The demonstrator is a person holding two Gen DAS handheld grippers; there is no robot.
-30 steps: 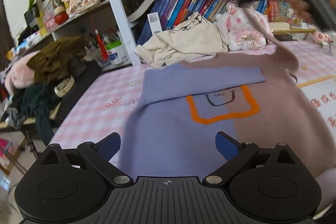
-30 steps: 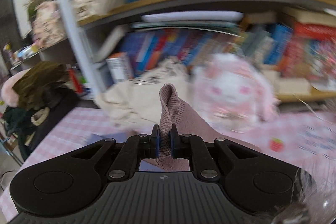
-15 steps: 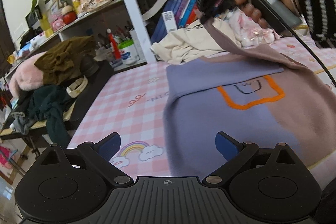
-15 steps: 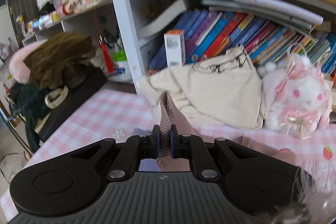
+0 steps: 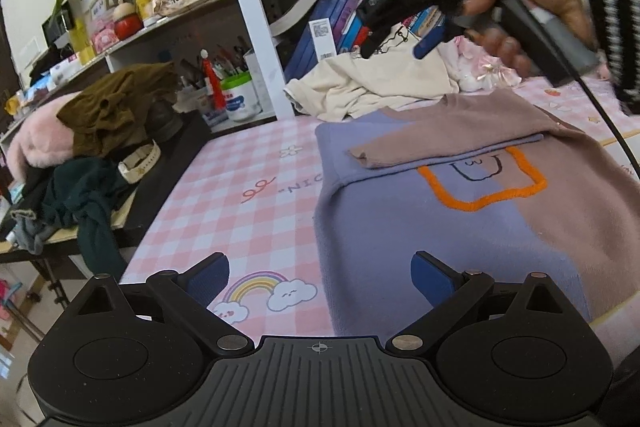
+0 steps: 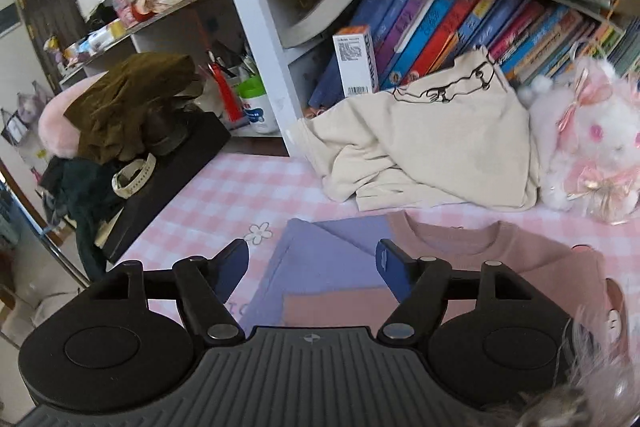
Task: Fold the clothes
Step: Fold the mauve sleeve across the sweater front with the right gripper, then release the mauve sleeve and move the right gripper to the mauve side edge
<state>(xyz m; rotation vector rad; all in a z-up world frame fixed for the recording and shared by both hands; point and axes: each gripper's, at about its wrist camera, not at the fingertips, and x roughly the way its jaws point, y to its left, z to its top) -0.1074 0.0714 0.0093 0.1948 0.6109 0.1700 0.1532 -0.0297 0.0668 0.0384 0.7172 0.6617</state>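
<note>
Both jaws stand apart and grip nothing. Left gripper (image 5: 320, 271) hovers low over the near edge of the sweater (image 5: 440, 227), which lies flat on the pink checked tablecloth (image 5: 248, 187). Right gripper (image 6: 314, 259) hangs above the sweater's collar end. One mauve sleeve (image 5: 448, 143) lies folded across the purple chest, above the orange outline (image 5: 484, 187). A cream garment (image 6: 432, 147) is heaped beside a plush rabbit (image 6: 588, 143) below the bookshelf (image 6: 440, 15).
</note>
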